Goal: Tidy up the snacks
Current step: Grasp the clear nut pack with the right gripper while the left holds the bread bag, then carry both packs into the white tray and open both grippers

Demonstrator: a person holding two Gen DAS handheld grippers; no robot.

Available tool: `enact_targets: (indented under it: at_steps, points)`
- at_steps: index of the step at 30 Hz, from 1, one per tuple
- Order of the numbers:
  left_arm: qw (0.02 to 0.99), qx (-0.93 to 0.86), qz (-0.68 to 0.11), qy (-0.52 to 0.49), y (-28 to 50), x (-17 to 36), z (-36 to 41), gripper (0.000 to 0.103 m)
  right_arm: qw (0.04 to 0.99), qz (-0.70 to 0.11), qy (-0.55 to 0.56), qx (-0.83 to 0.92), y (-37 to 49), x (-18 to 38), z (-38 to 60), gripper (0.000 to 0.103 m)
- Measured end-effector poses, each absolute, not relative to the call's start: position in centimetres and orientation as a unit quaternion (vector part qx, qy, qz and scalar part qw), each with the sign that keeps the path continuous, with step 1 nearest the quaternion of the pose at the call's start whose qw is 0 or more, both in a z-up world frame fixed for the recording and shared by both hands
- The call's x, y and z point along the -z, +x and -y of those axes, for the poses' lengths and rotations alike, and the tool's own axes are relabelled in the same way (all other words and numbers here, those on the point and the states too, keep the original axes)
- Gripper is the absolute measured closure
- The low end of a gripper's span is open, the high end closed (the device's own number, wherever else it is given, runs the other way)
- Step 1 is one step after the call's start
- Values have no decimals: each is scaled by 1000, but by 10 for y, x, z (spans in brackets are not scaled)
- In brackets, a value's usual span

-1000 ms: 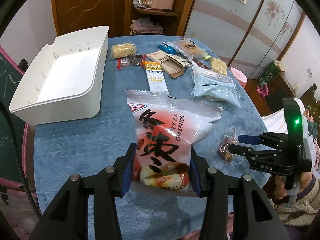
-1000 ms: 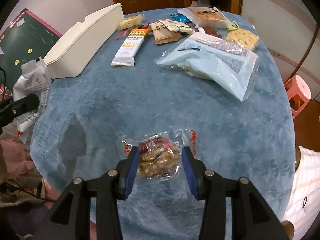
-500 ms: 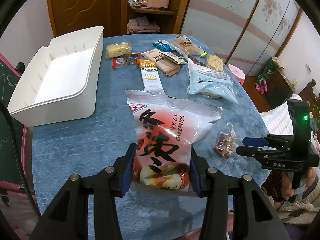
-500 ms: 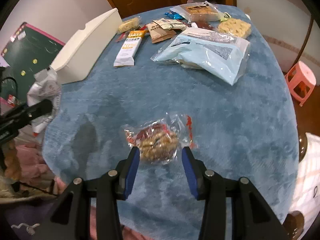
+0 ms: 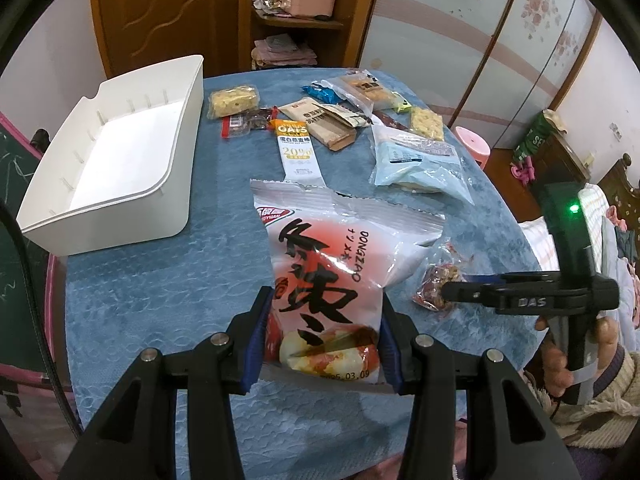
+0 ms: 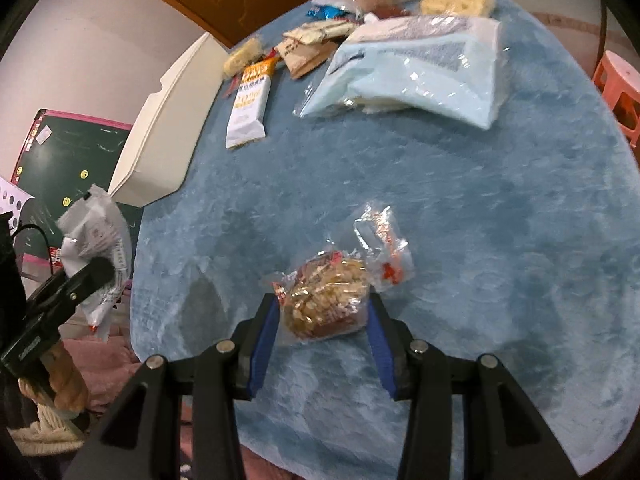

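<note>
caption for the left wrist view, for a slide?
Left tool gripping a red-and-white snack bag above the blue table, empty white bin at left.

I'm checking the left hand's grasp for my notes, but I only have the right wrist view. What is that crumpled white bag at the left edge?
Observer: In the left wrist view it is a red-and-white snack bag printed DONGZAO, with its front facing the camera.
Operator: Is it actually gripped?
Observer: Yes. The left gripper is shut on its lower end, and the bag stands up from the pads.
Operator: I see only the bin's outer wall. Is anything in it?
Observer: No. The floor of the white bin shows bare, with no snack inside.
</note>
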State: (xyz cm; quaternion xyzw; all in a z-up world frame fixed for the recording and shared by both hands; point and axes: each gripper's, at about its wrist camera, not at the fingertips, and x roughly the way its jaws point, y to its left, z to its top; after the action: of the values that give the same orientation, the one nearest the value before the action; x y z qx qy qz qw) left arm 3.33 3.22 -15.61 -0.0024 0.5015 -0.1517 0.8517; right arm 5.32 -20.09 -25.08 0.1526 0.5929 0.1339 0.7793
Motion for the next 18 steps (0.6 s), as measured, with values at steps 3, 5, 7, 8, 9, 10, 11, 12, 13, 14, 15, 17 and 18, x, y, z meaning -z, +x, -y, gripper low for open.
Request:
enact_targets:
  at_steps: [3,5,7,8,9,10,11,12,13,14,15,17,18]
  points:
    - [851,150,-503,-4,34,157,-35,57,782,-597,124,-128,57,254,190,58]
    - [851,149,-503,-5,34,157,-37,57,789,-596,86,-122,58,254,180,60]
    - [852,148,-502,-6,34,156,-39,57,797,-590,56,-119,56,251,170,61]
    - [853,146,-500,-5,34,155,-40,57,800,-587,46,-116,55,249,167,61]
    - [855,145,-498,-5,35,154,-41,57,805,-580,37,-117,54,245,164,61]
    - [856,144,-497,-6,35,152,-42,57,809,-575,34,-119,53,241,163,61]
    - [857,143,-496,-6,35,151,-43,57,812,-570,29,-118,53,237,161,61]
    - [858,142,-494,-7,36,149,-45,57,817,-564,23,-117,52,232,159,61]
    - [859,141,-493,-7,36,147,-46,57,824,-554,14,-117,52,225,155,61]
    - [860,140,-491,-7,37,146,-47,57,828,-549,8,-117,52,220,153,61]
    - [861,138,-489,-6,38,143,-48,57,833,-541,1,-117,52,213,149,61]
    - [866,136,-482,-6,39,136,-51,57,840,-529,-11,-120,52,201,146,61]
    - [868,134,-478,-6,41,133,-52,57,843,-524,-19,-121,52,196,143,61]
